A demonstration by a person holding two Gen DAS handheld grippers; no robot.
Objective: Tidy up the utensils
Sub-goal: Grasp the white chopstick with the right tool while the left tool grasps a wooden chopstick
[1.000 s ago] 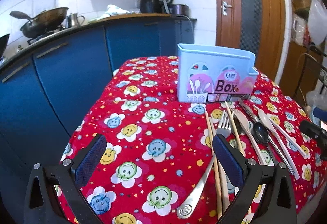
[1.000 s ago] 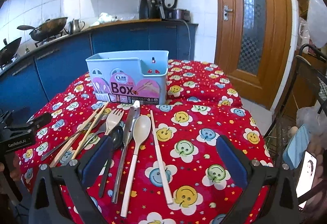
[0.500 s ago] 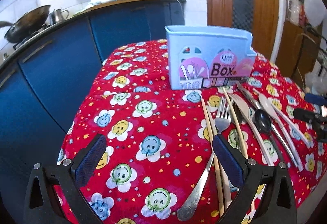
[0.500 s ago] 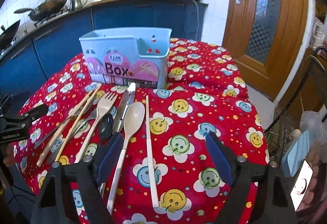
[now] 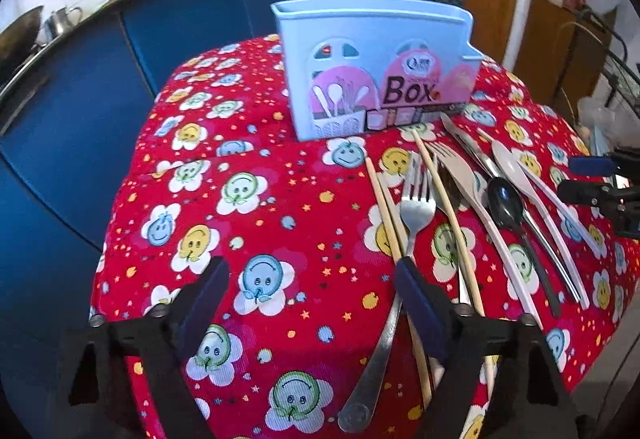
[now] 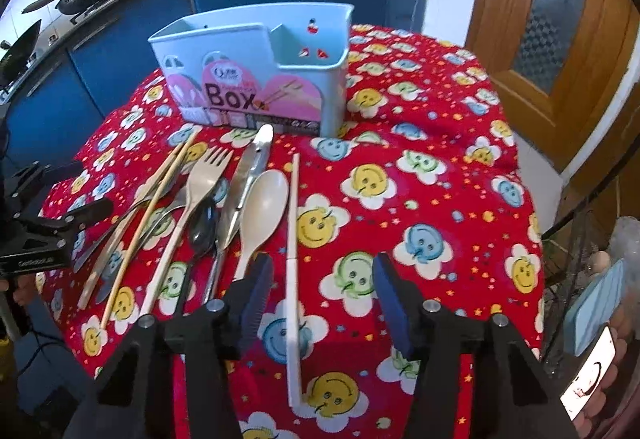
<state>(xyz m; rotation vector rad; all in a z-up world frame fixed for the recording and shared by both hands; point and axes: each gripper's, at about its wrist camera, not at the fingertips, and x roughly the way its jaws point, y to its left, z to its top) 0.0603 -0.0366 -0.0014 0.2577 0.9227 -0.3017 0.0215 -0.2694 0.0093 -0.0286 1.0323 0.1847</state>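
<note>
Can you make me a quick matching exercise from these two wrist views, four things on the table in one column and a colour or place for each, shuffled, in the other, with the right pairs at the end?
Things:
1. utensil box
2. white chopstick
3. black spoon
4. metal fork

Descriptions:
A. lies alone at the right end of the row, between the right gripper's closing jaws
B. light blue, standing behind the row
C. dark bowl, between the beige fork and the knife
D. silver, its handle passing by the left gripper's right finger

Pairs: 1-B, 2-A, 3-C, 4-D
</note>
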